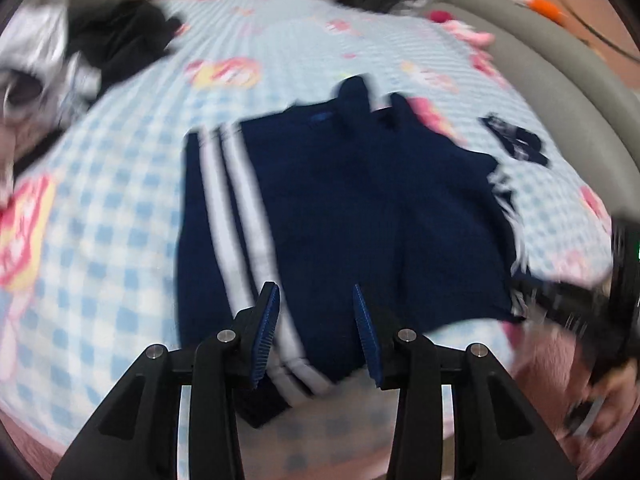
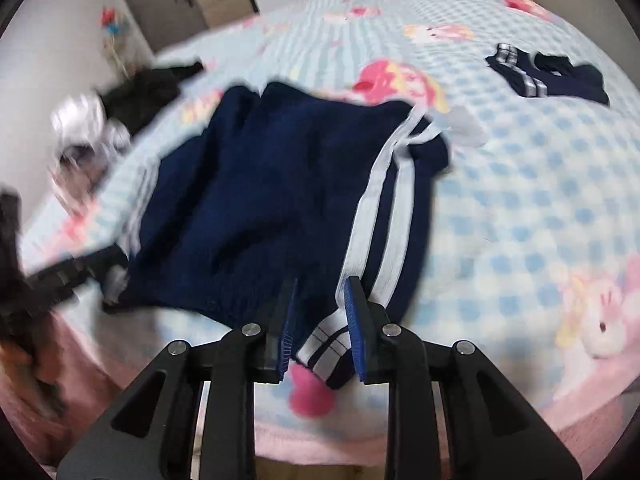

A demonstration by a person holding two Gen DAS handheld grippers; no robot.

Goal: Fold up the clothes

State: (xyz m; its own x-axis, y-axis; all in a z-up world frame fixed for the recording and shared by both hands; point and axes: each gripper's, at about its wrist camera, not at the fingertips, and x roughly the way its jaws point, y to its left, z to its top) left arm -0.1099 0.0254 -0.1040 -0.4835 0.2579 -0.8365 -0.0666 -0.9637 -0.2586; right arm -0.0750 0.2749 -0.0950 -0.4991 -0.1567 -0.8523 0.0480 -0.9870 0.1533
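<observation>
A navy jacket with white sleeve stripes (image 1: pixel 352 208) lies spread on the blue checked blanket (image 1: pixel 120 208), both sleeves folded in along its sides. It also shows in the right wrist view (image 2: pixel 256 208). My left gripper (image 1: pixel 316 300) is open, hovering above the jacket's near hem beside the left striped sleeve. My right gripper (image 2: pixel 320 292) is open above the near hem, next to the right striped sleeve and its cuff (image 2: pixel 332 344). The right gripper shows blurred at the right edge of the left wrist view (image 1: pixel 580 304).
A small folded navy garment (image 2: pixel 548 74) lies at the far right of the bed, also in the left wrist view (image 1: pixel 516 140). A pile of black and white clothes (image 1: pixel 80 52) sits far left. A grey headboard (image 1: pixel 560 64) curves along the right. The pink bed edge (image 2: pixel 360 448) is near.
</observation>
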